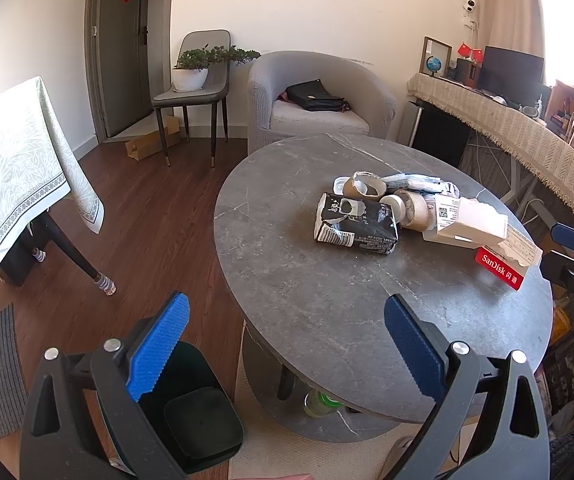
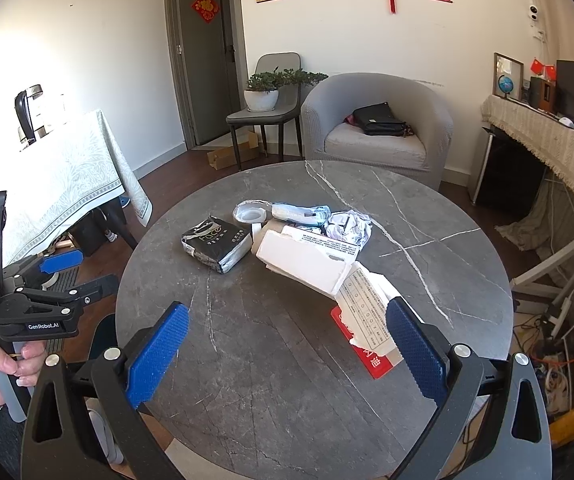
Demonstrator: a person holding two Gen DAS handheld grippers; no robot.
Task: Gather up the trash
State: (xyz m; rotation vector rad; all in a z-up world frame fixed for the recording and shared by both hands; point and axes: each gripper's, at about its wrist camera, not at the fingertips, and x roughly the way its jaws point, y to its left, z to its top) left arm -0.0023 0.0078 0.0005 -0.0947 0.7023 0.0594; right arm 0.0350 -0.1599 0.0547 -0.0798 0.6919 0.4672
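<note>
Trash pile (image 2: 287,240) on round table (image 2: 247,340); left gripper (image 1: 287,344), right gripper (image 2: 287,344) jaws spread, empty.

Both cameras look forward and down from the near edge of the round counter (image 1: 327,320) toward the armchair (image 2: 379,120). The left view sits off the counter's left side, the right view above its near rim. Both share the trash pile (image 1: 399,212) and the back wall.

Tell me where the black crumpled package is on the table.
The black crumpled package lies at the left end of the trash pile on the round grey table, beside the white cardboard box.
</note>
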